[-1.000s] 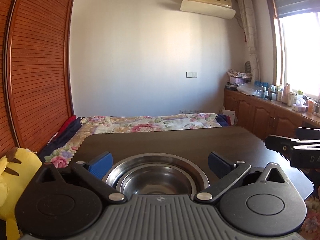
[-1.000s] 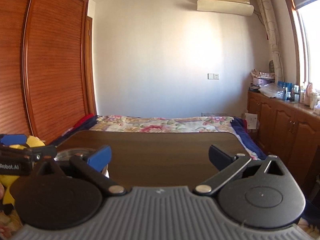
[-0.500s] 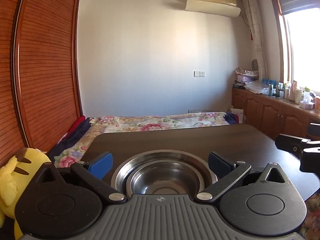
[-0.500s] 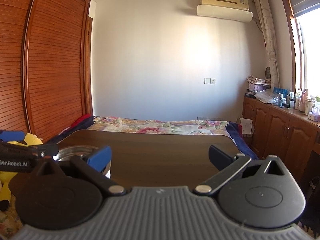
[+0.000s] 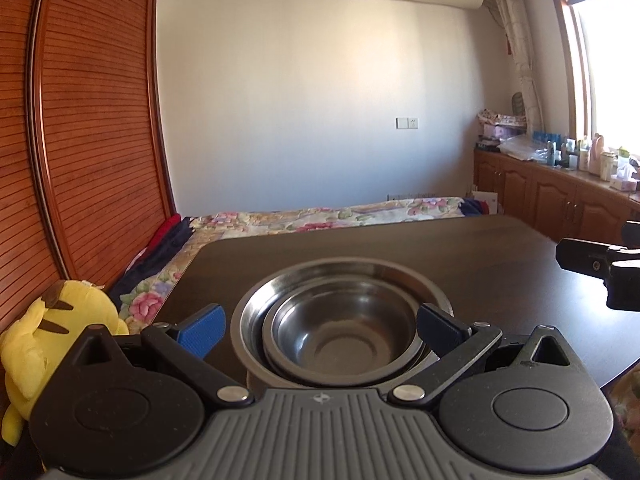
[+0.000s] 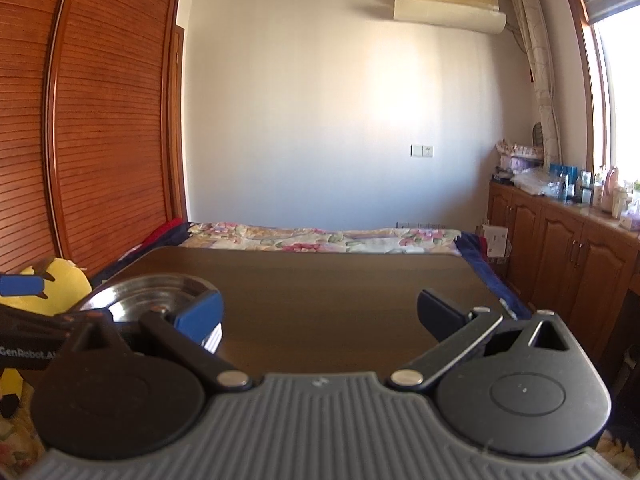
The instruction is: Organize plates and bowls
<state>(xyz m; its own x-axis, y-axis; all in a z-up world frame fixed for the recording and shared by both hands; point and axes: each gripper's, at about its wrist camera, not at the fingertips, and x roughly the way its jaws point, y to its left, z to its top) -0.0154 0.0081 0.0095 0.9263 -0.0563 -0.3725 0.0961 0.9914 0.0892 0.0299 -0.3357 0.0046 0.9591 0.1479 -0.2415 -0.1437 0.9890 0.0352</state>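
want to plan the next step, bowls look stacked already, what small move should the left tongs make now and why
Probably draw the left tongs straight back, staying open. The small steel bowl already sits nested inside the larger steel bowl on the dark table, and the blue pads stand wide on either side of the stack, gripping nothing. The right tongs are open too, over bare table.

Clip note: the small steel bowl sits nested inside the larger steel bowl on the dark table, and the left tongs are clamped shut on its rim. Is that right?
Not quite. In the left wrist view the left tongs are open, straddling the small steel bowl without gripping it. It does sit nested in the larger steel bowl on the dark table.
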